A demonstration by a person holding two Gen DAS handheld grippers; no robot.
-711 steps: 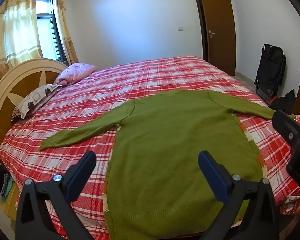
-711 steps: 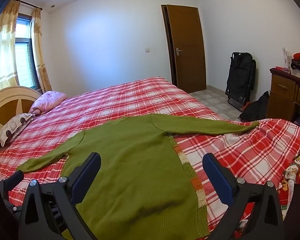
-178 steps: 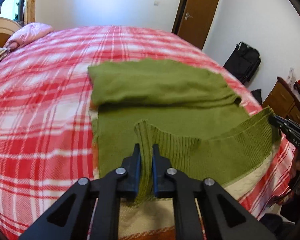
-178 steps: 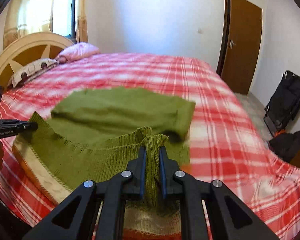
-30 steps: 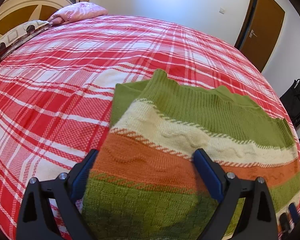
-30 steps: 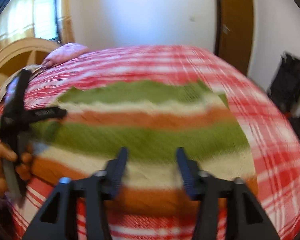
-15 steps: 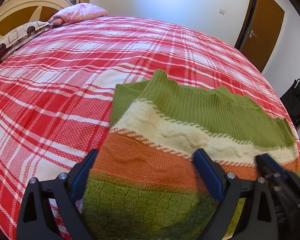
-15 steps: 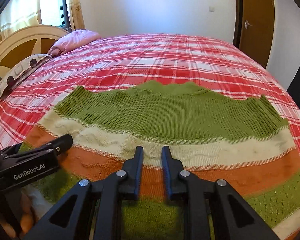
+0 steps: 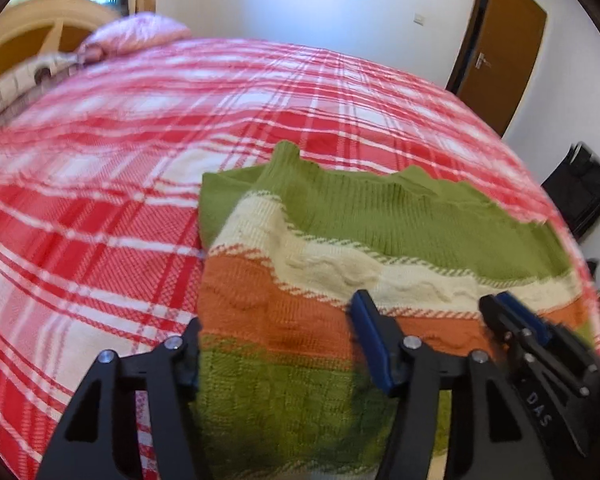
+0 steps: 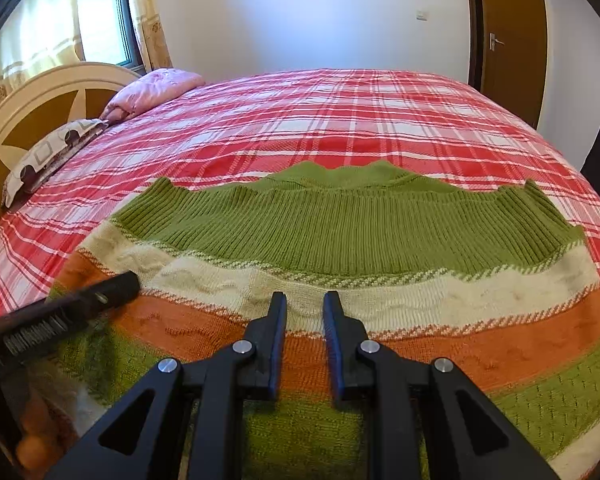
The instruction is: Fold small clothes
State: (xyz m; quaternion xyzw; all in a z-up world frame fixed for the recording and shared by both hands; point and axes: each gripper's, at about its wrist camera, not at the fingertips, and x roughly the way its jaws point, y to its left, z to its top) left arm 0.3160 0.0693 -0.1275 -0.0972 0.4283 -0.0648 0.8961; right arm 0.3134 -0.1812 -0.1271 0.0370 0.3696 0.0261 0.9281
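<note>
A folded knit sweater (image 10: 340,240) with green, cream and orange stripes lies flat on the bed near the front edge; it also shows in the left wrist view (image 9: 340,248). My left gripper (image 9: 276,344) is open and empty, low over the sweater's left part. My right gripper (image 10: 305,304) is nearly shut with a narrow gap, empty, low over the sweater's middle. The right gripper's fingers (image 9: 512,320) show at the right of the left wrist view. The left gripper's finger (image 10: 100,292) shows at the left of the right wrist view.
The red plaid bedspread (image 10: 340,120) covers the bed. A pink pillow (image 10: 152,88) and a patterned pillow (image 10: 48,148) lie by the round headboard (image 10: 40,96). A brown door (image 10: 508,32) and a black bag (image 9: 580,196) stand to the right.
My left gripper has narrowed and shifted right over the sweater, with motion blur. My right gripper has opened slightly from nearly closed. The sweater lies as before.
</note>
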